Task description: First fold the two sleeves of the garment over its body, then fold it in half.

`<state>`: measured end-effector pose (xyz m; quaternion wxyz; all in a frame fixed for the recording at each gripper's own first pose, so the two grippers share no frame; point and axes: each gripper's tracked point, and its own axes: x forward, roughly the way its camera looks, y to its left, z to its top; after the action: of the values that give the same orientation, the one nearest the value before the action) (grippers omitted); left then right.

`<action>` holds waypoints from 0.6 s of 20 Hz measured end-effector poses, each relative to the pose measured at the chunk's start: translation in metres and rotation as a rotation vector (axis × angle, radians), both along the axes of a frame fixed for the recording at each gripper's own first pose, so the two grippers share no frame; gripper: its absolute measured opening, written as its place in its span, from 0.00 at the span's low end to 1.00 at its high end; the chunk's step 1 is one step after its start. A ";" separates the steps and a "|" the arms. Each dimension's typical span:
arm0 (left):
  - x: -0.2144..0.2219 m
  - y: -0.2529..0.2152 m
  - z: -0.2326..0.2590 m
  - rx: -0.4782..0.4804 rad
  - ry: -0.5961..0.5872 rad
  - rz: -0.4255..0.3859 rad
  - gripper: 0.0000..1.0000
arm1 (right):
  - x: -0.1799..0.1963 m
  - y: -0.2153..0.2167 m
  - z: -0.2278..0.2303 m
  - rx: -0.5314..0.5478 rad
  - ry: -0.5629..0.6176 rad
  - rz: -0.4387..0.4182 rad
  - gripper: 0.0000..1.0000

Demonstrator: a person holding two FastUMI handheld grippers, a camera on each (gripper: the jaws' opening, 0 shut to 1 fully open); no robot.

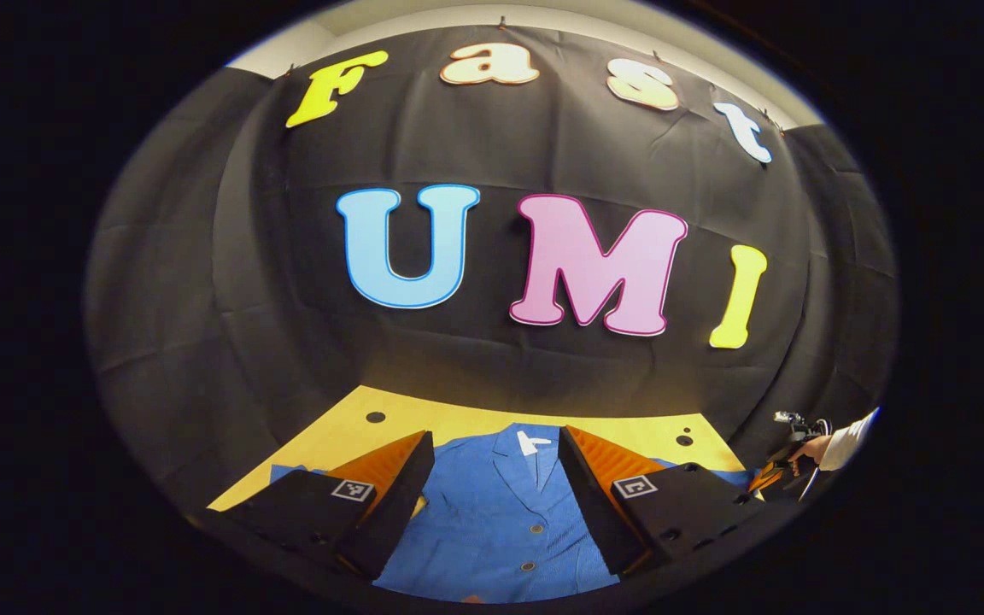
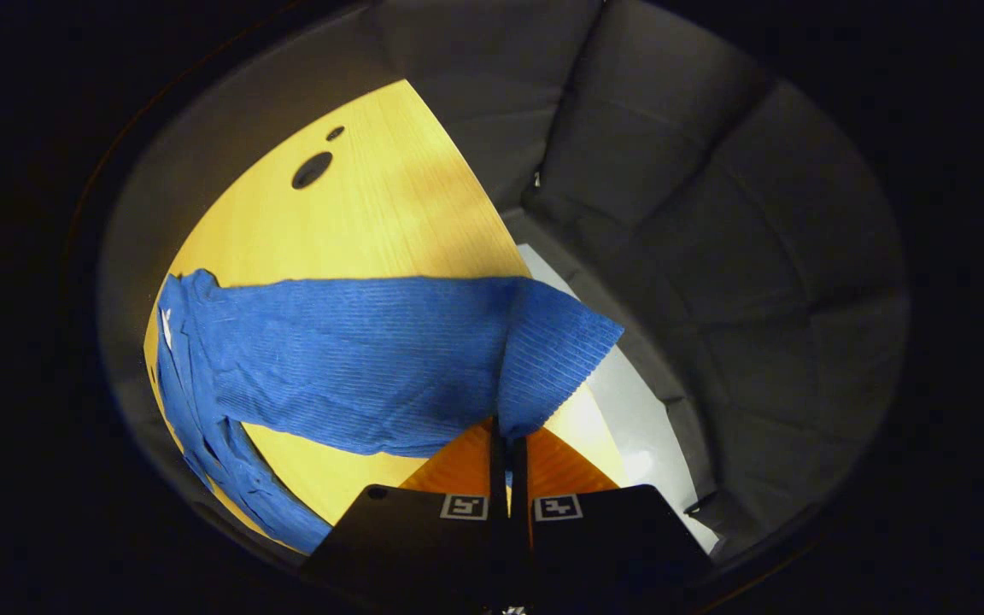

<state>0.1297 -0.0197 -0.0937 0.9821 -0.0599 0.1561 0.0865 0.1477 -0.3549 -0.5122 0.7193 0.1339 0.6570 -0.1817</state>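
- The shirt (image 1: 492,521) lies flat on the worktop (image 1: 458,427), collar toward the booth wall, buttons up the front.
- The right gripper (image 2: 508,444) has its jaws pressed together on the cuff end of a sleeve (image 2: 355,359), which hangs stretched from the shirt's shoulder out toward the worktop's far edge, lifted a little off the wood.
- The left gripper (image 1: 496,504) hovers over the shirt's chest with its jaws spread wide and nothing between them.
- The step in hand looks like the first sleeve fold. To do it well, I'd carry the cuff in a low arc across to the body, keeping the sleeve taut enough that it lays down flat, without dragging the shoulder out of line.
- The open left jaws sit well placed to press on the chest and pin the body while the sleeve comes over; that would stop the whole shirt sliding.
- The pinch seems to be on a small fold of cuff; how deep the cloth sits in the jaws I can't quite tell, so a slip is possible.
- Around it: two dark holes (image 2: 313,169) in the worktop near its far corner, clear of the sleeve's path.
- In the left gripper view a hand (image 1: 810,448) in a white sleeve shows off to the right, holding the other gripper.
- Nothing lies on the body where the sleeve must land, save the left gripper itself, which may need to shift aside.
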 end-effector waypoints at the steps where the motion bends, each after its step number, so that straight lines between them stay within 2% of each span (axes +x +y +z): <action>1: -0.003 0.005 0.000 -0.003 -0.003 -0.002 0.83 | 0.006 0.001 0.014 -0.021 -0.020 0.017 0.05; 2: -0.006 0.013 -0.001 -0.003 -0.005 -0.002 0.84 | 0.017 0.003 0.030 -0.044 -0.052 0.030 0.05; 4: -0.019 0.038 0.006 -0.002 -0.037 -0.017 0.84 | 0.048 0.025 0.098 -0.116 -0.155 0.090 0.05; 5: -0.026 0.055 0.005 0.005 -0.043 -0.019 0.84 | 0.068 0.049 0.137 -0.139 -0.210 0.128 0.05; 7: -0.037 0.083 -0.001 0.007 -0.035 -0.004 0.84 | 0.104 0.093 0.183 -0.141 -0.297 0.170 0.05; 8: -0.044 0.101 -0.001 -0.004 -0.039 0.010 0.83 | 0.126 0.131 0.211 -0.130 -0.337 0.198 0.04; 10: -0.060 0.136 -0.006 -0.023 -0.041 0.047 0.84 | 0.160 0.194 0.238 -0.081 -0.421 0.224 0.04; 12: -0.074 0.166 -0.010 -0.033 -0.040 0.089 0.84 | 0.185 0.273 0.249 0.054 -0.482 0.203 0.04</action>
<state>0.0558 0.1460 -0.1036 0.9791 -0.0846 0.1351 0.1263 0.3327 -0.0815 -0.2630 0.8656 0.1262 0.4815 -0.0540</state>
